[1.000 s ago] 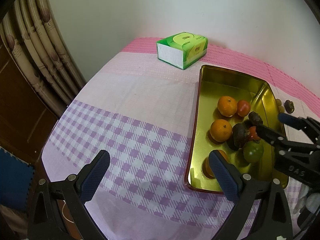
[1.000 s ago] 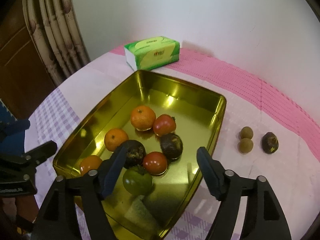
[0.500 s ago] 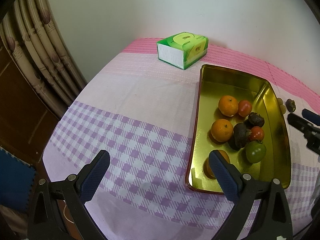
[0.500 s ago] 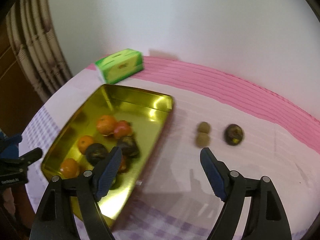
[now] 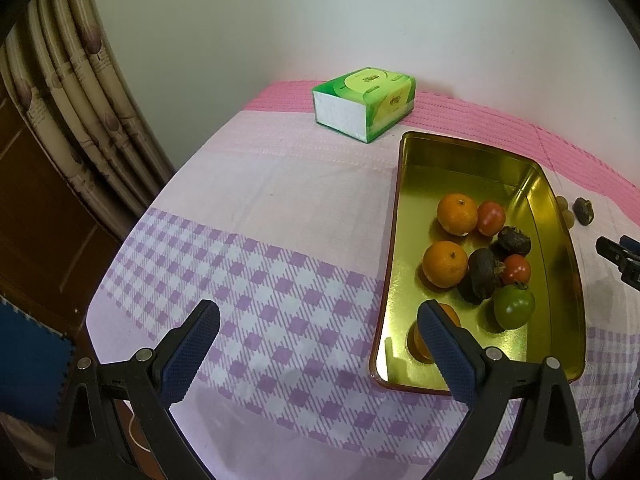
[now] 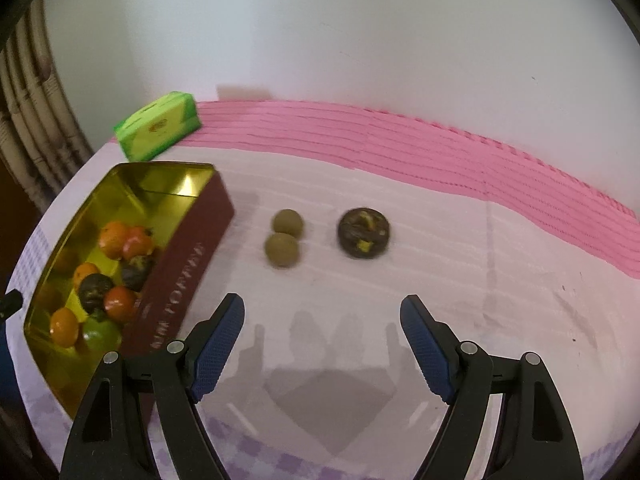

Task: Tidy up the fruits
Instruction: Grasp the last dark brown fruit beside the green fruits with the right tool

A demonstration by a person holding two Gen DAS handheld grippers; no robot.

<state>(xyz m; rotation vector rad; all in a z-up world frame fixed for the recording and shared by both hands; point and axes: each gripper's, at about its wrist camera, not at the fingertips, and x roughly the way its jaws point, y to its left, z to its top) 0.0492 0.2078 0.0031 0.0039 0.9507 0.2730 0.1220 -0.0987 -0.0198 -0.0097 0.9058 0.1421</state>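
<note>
A gold tin tray (image 5: 472, 160) (image 6: 176, 264) holds several fruits: oranges (image 5: 457, 214), red tomatoes (image 5: 491, 218), dark wrinkled fruits (image 5: 482, 275) and a green tomato (image 5: 514, 306). Right of the tray, two small olive-brown round fruits (image 6: 282, 238) and a dark fruit (image 6: 363, 233) lie on the cloth. My right gripper (image 6: 322, 320) hovers open in front of them, nothing between its fingers; its tip shows at the left wrist view's right edge (image 5: 618, 254). My left gripper (image 5: 316, 332) is open over the checked cloth, its right finger (image 5: 444, 344) above the tray's near corner.
A green tissue box (image 5: 364, 104) (image 6: 158, 126) stands at the back by the wall. The table carries a pink and purple checked cloth (image 5: 260, 272); its left edge drops off beside curtains (image 5: 80, 92).
My right gripper has swung from above the tray's fruits to the right, over the bare cloth before the loose fruits, and opened slightly. The left gripper has stayed put.
</note>
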